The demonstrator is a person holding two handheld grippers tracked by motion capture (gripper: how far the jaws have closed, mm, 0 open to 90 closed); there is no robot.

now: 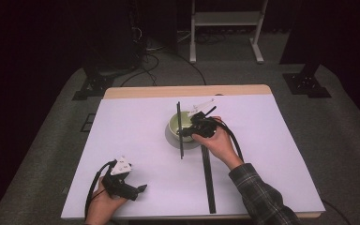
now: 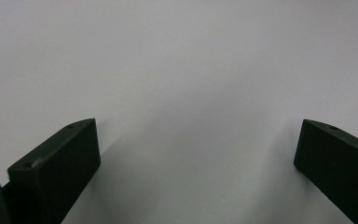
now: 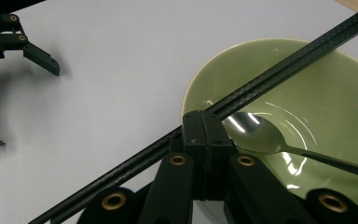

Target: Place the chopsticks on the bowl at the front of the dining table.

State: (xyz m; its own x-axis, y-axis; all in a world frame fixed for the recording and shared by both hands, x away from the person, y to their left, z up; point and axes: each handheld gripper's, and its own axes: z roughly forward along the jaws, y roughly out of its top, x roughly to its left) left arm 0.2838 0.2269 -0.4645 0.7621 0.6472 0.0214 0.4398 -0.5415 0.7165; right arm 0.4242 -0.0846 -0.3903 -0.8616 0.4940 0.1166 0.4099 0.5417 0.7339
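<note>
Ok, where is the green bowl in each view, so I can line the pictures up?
High view: green bowl sits at table centre, just left of the right gripper.
Left gripper view: bare white table surface between the open jaws.
Right gripper view: bowl fills the right half.
Shared landmark: the black rod crossing the bowl.

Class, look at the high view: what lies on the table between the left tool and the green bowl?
Nothing: in the high view, bare white table stretches from the left tool to the green bowl. The black rod stands at the bowl.
</note>
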